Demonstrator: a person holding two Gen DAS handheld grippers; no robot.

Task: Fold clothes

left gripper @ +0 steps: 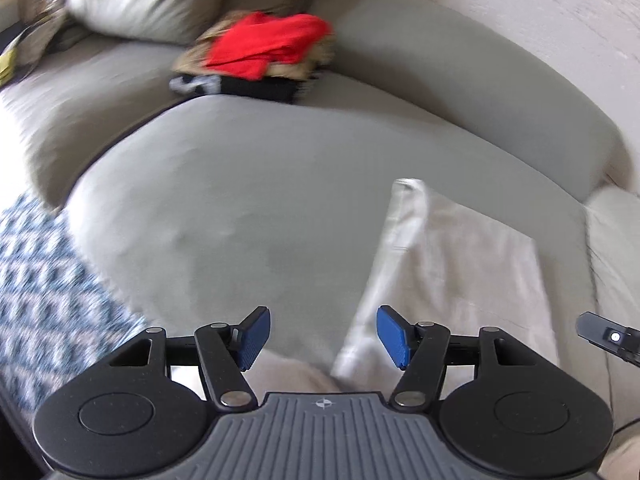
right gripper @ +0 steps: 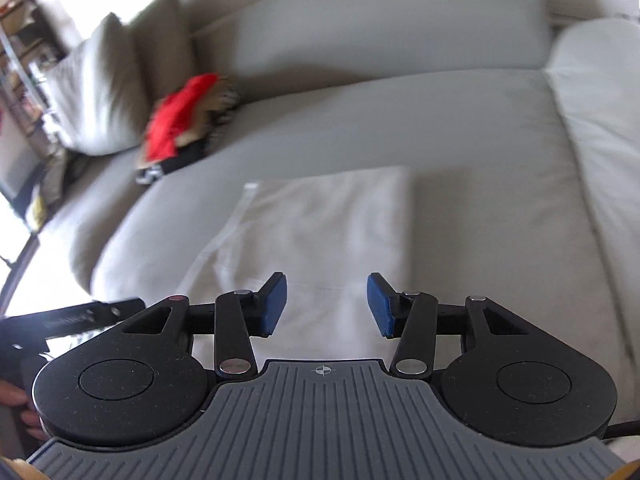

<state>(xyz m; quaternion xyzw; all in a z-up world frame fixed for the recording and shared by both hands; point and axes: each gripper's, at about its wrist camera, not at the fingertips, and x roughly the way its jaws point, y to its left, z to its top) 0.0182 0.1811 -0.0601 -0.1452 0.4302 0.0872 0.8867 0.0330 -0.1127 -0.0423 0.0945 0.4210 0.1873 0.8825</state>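
Observation:
A folded white cloth (right gripper: 320, 236) lies flat on the grey sofa seat (right gripper: 480, 152); in the left wrist view the same white cloth (left gripper: 460, 264) sits to the right. My right gripper (right gripper: 327, 306) hovers open over its near edge, nothing between the blue pads. My left gripper (left gripper: 323, 336) is open too, above the cloth's left edge. A heap of clothes with a red garment (left gripper: 268, 46) on top rests at the back of the seat; the red garment (right gripper: 176, 118) appears at the left in the right wrist view.
Grey cushions (right gripper: 100, 88) lean at the sofa's left end. A blue and white patterned rug (left gripper: 44, 280) covers the floor to the left. The sofa back (right gripper: 380, 28) and right armrest (right gripper: 600, 120) bound the seat. A shelf (right gripper: 20, 40) stands at far left.

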